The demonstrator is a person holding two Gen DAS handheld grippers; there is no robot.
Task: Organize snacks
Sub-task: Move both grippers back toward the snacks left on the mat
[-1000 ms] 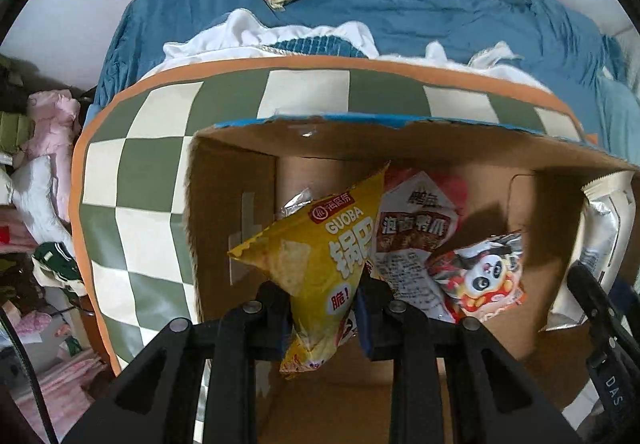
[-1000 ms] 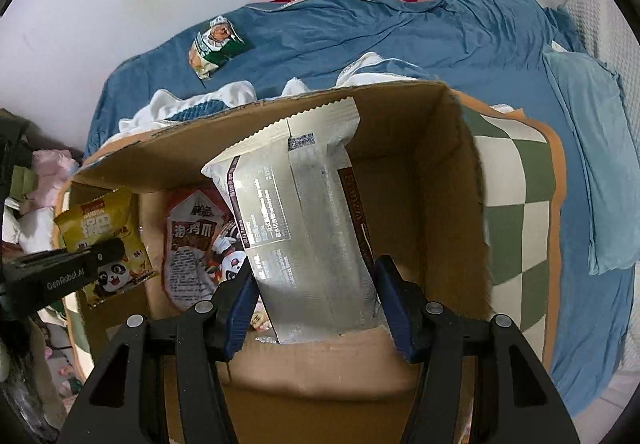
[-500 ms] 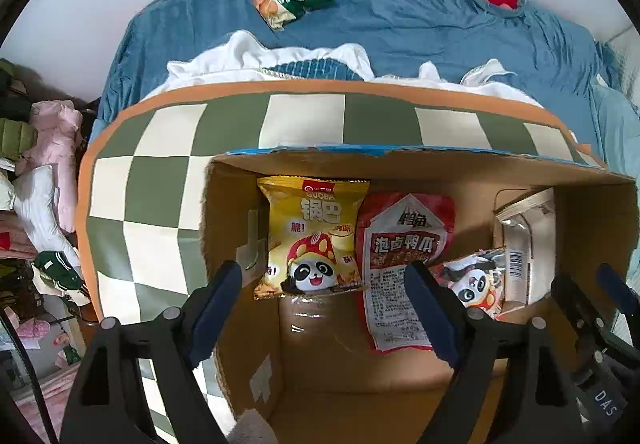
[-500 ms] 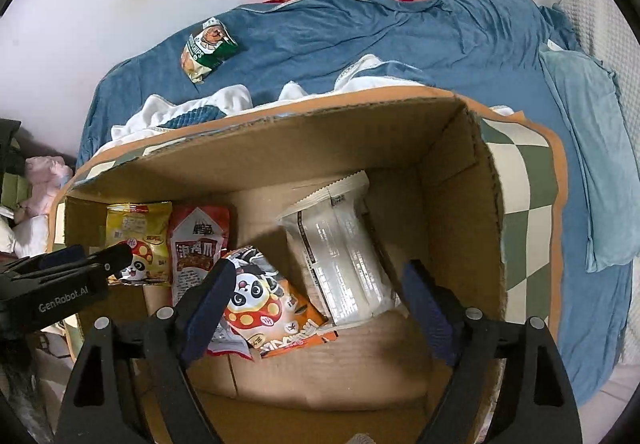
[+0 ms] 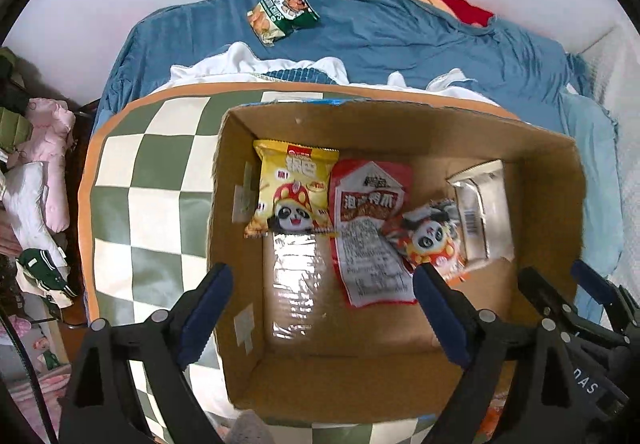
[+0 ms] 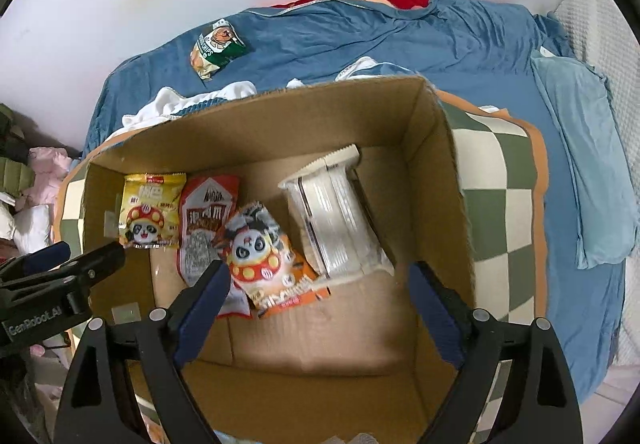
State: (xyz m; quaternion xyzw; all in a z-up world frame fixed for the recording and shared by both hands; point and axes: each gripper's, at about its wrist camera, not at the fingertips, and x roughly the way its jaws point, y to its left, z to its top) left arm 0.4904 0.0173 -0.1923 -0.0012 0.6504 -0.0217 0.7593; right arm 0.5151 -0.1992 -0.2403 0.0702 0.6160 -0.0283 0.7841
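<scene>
An open cardboard box (image 5: 552,148) (image 6: 436,164) sits on a green-and-cream checkered cushion. Inside lie a yellow panda snack bag (image 5: 294,192) (image 6: 150,210), a red-and-white pouch (image 5: 370,232) (image 6: 204,222), an orange panda bag (image 5: 430,240) (image 6: 260,254) and a silver pack (image 5: 482,212) (image 6: 336,222). My left gripper (image 5: 320,310) is open and empty above the box's near left. My right gripper (image 6: 320,308) is open and empty above the box's near right. A green chips bag (image 5: 282,12) (image 6: 216,46) lies on the blue bedsheet beyond the box.
The checkered cushion (image 5: 148,188) (image 6: 500,196) lies on a bed with a blue sheet (image 5: 440,48). White cloth (image 5: 256,64) is bunched behind the box. Clothes and soft items (image 5: 36,172) pile up at the left. A light blue pillow (image 6: 580,164) lies at the right.
My left gripper opened and dropped the yellow panda bag into the box. My right gripper opened and dropped the silver pack. Both grippers have since pulled up and back from the box.
</scene>
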